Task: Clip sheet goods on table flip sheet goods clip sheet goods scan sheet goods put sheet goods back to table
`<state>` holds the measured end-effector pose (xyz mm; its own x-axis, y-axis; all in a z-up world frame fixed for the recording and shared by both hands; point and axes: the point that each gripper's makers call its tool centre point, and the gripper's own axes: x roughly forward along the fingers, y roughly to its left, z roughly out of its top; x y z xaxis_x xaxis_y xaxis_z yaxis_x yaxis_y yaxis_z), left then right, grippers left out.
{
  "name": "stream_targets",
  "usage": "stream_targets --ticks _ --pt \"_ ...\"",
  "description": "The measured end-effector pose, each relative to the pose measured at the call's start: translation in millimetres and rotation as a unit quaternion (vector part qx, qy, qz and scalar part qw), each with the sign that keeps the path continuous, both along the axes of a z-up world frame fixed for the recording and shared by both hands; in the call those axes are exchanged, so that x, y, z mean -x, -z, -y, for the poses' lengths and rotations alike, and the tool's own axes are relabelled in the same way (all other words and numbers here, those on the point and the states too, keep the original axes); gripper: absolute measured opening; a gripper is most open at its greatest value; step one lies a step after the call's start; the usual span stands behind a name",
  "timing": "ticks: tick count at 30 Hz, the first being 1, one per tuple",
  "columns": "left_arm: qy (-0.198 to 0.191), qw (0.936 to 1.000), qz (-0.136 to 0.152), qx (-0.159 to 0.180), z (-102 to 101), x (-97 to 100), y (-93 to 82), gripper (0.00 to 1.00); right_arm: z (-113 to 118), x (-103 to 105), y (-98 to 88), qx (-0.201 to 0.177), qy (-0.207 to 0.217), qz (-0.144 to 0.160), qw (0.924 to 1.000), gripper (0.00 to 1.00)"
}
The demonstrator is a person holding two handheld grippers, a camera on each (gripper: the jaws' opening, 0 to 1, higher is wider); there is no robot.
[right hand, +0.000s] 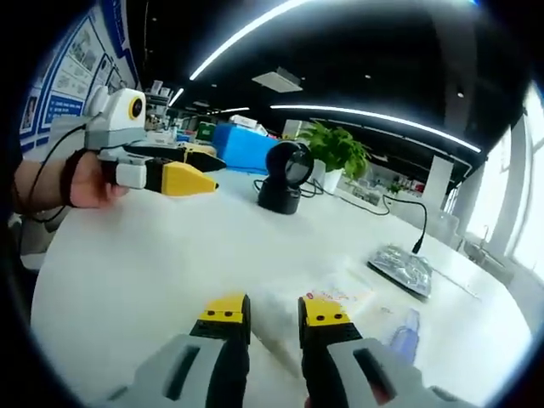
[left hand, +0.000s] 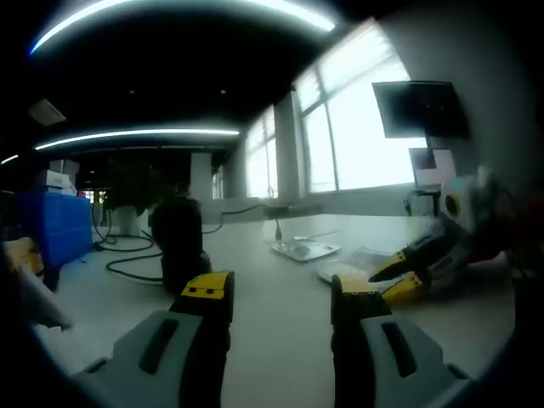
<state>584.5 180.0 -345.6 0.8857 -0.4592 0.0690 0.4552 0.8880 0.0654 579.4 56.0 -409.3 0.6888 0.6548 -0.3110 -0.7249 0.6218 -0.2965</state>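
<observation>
Right gripper (right hand: 274, 316): jaws parted, empty, low centre, over a flat clear-plastic sheet packet (right hand: 327, 299) lying on the white bench (right hand: 127, 272). Left gripper (left hand: 280, 293): jaws parted, empty. Black round scanner (right hand: 286, 174), upper centre. Risk: the thin, slick packet may slide from a shallow pinch.

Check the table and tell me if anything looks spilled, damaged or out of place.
Nothing stands out. The sheet goods lie flat on the table, the scanner stands upright, and both tools, left and right, are open and empty.
</observation>
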Motion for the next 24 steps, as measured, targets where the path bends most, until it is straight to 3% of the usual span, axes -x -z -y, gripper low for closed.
stream_targets --ticks 1,7,24 --pt "0.000 1.0000 0.000 0.000 0 0.0 0.0 0.38 0 1 1.0 0.004 0.000 0.004 1.0000 0.06" --pt "0.000 1.0000 0.000 -0.001 0 -0.2 0.2 0.38 2 2 -3.8 -0.014 0.001 0.001 0.9999 0.02" --pt "0.000 1.0000 0.000 -0.003 0 -0.7 0.5 0.38 7 5 -20.7 -0.056 0.021 0.000 0.9982 0.00"
